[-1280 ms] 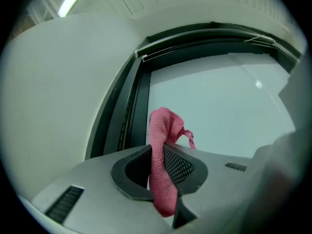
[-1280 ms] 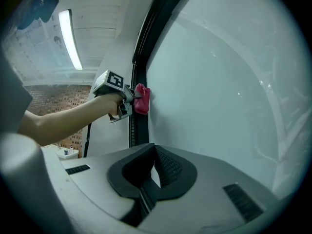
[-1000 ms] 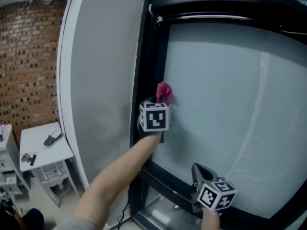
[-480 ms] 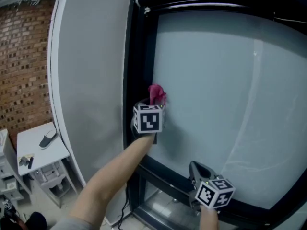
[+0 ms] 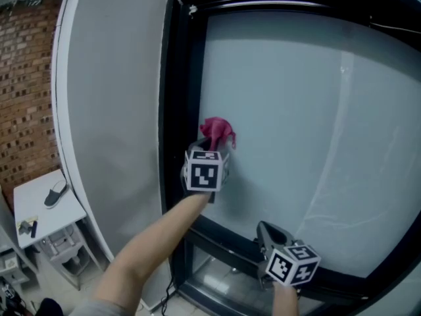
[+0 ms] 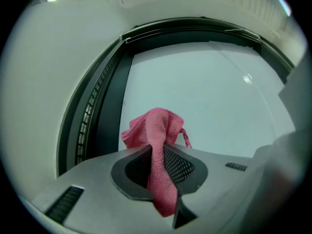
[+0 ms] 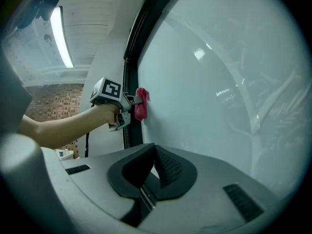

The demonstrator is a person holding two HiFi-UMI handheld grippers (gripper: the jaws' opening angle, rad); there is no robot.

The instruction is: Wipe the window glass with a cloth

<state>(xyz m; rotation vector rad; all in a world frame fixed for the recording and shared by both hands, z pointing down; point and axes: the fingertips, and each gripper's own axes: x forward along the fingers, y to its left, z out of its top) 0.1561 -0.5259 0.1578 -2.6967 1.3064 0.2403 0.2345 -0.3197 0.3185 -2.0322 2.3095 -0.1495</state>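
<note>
A pink cloth (image 5: pixel 217 132) is bunched in my left gripper (image 5: pixel 212 151), which is shut on it and holds it against the frosted window glass (image 5: pixel 309 124) near the pane's left edge. In the left gripper view the cloth (image 6: pixel 157 145) hangs between the closed jaws with the glass (image 6: pixel 204 96) behind it. My right gripper (image 5: pixel 268 232) stays low by the black bottom frame, shut and empty. In the right gripper view the left gripper (image 7: pixel 132 105) and the cloth (image 7: pixel 141 108) show against the glass (image 7: pixel 219 82).
A black window frame (image 5: pixel 174 97) runs up the left side and along the bottom (image 5: pixel 230 242). A grey wall panel (image 5: pixel 112 110) lies left of it, then a brick wall (image 5: pixel 26 91). A small white table (image 5: pixel 39 203) with small items stands below left.
The left gripper with the cloth has shifted slightly right, away from the frame's left edge and onto the glass. The right gripper has kept its place.
</note>
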